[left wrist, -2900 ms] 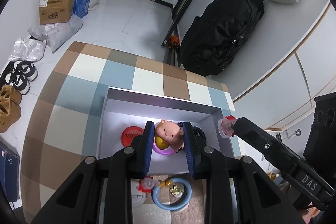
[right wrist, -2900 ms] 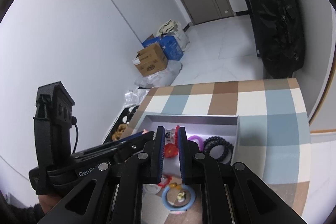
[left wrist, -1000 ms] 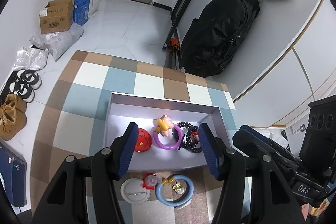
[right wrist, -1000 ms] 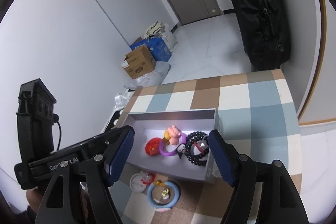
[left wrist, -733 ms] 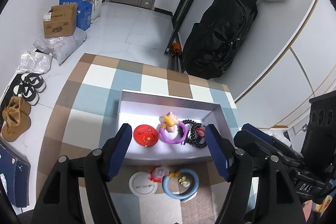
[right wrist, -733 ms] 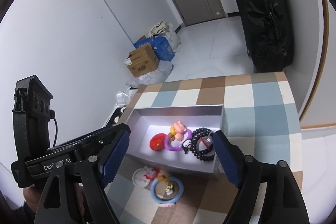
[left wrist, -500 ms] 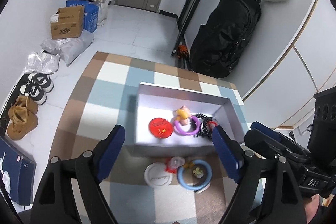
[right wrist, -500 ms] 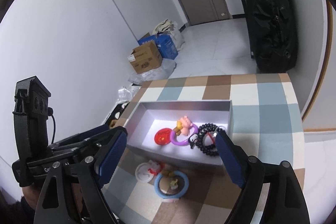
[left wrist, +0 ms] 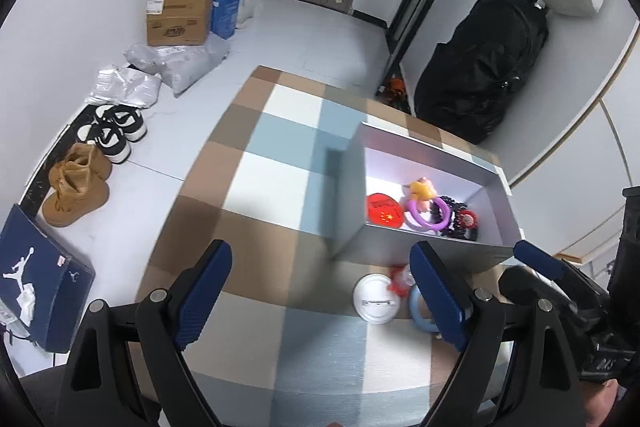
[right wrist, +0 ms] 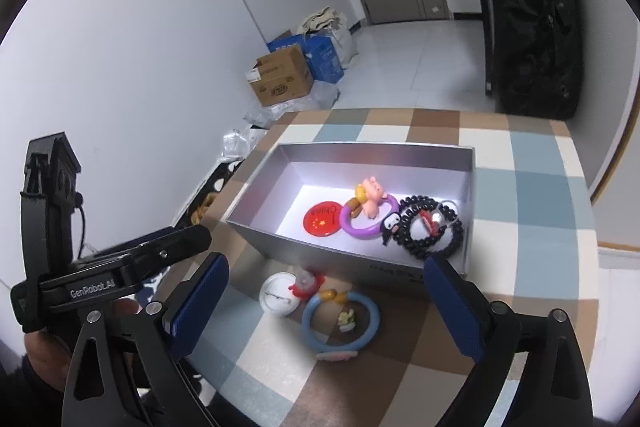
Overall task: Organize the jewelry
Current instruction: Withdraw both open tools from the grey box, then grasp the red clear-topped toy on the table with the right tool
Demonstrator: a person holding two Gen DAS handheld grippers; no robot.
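A grey open box (right wrist: pixel 360 251) on the checked table holds a red badge (right wrist: pixel 323 219), a purple ring with a pink pig figure (right wrist: pixel 370 213) and black bead bracelets (right wrist: pixel 434 227). In front of the box lie a white round badge (right wrist: pixel 278 295), a small red charm (right wrist: pixel 306 283) and a blue ring (right wrist: pixel 340 321). My right gripper (right wrist: pixel 326 267) hovers above these loose pieces, jaws opening, holding nothing. My left gripper (left wrist: pixel 320 259) is left of the box (left wrist: pixel 400 243), over bare tablecloth, jaws opening and empty. The white badge (left wrist: pixel 376 299) shows beside its right finger.
The checked tablecloth (left wrist: pixel 260 167) covers the table. On the floor to the left are shoes (left wrist: pixel 112 131), a cardboard box (left wrist: pixel 178 19) and a blue shoebox (left wrist: pixel 36 279). A black bag (left wrist: pixel 480 67) leans on the far wall. A hand (right wrist: pixel 40 347) holds the left gripper.
Both grippers went from shut on pieces over the box to wide apart and pulled back. The pig ring and a bracelet now lie in the box. The left view swung left.
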